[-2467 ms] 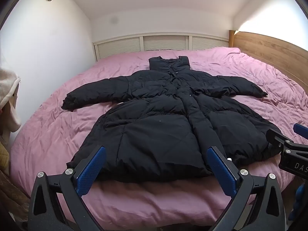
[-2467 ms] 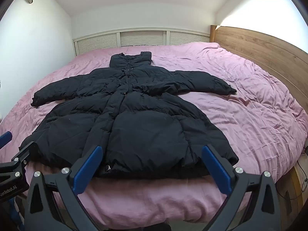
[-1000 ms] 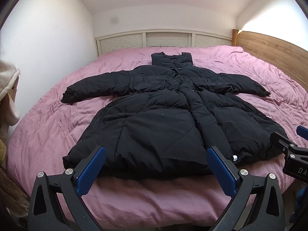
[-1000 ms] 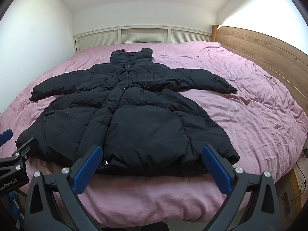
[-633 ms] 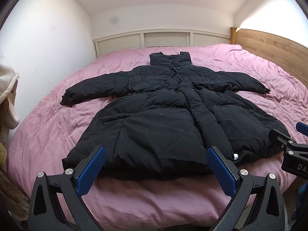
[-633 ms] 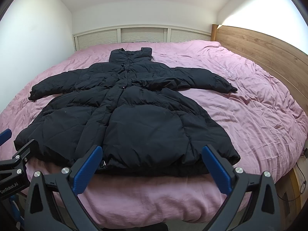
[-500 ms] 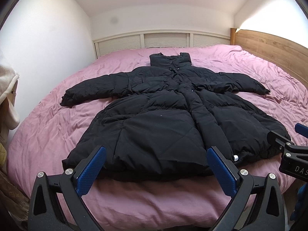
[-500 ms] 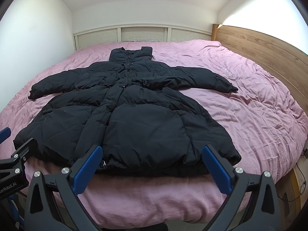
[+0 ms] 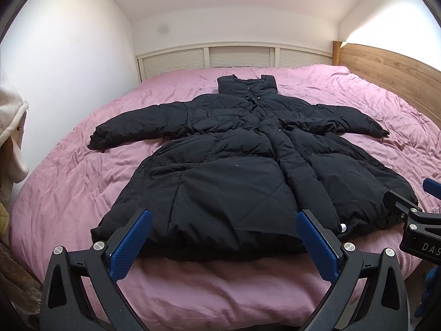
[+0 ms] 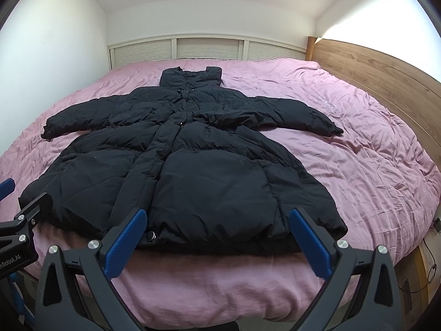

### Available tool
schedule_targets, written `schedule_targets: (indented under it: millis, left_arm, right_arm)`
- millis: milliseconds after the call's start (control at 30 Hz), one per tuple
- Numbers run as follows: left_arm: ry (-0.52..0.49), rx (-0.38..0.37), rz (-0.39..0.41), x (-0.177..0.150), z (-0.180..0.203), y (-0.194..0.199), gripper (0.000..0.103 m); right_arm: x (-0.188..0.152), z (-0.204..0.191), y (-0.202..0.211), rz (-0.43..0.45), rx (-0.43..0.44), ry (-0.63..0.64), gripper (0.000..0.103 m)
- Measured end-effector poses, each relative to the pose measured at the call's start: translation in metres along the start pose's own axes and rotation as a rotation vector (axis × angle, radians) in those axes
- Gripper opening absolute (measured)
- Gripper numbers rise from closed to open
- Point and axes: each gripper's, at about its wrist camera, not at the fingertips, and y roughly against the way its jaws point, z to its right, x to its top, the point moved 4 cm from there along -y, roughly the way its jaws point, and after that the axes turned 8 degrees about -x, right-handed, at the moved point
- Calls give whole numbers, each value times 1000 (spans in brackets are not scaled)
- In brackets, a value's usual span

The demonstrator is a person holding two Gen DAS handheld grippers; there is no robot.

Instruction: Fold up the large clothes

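Observation:
A long black puffer coat (image 9: 242, 171) lies flat and face up on the pink bed (image 9: 69, 182), collar far, hem near, both sleeves spread sideways. It also shows in the right wrist view (image 10: 190, 165). My left gripper (image 9: 223, 237) is open and empty, hovering just before the left part of the hem. My right gripper (image 10: 217, 237) is open and empty before the right part of the hem. Each gripper shows at the other view's edge, the right one (image 9: 413, 220) and the left one (image 10: 22, 226).
A wooden headboard (image 10: 386, 82) runs along the bed's right side. White louvred panels (image 10: 206, 48) stand behind the far edge. A white wall is on the left, with pale cloth (image 9: 11, 127) hanging beside the bed. A cable (image 10: 430, 270) hangs at the near right corner.
Both grippers have shifted slightly in height and angle before the hem. The coat lies as it did. Both stay open.

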Motion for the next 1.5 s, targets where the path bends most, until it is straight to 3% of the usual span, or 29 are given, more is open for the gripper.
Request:
schedule_targets:
  millis: [900, 1267, 1500]
  left_arm:
    - [40, -53, -57, 1, -14, -15, 102]
    - [42, 21, -29, 3, -27, -15, 102]
    - [67, 4, -23, 12, -33, -23, 102]
  right_arm:
    - [1, -7, -12, -14, 8, 3, 103]
    - [3, -12, -19, -19, 20, 2, 103]
    - [4, -12, -33, -42, 30, -2, 103]
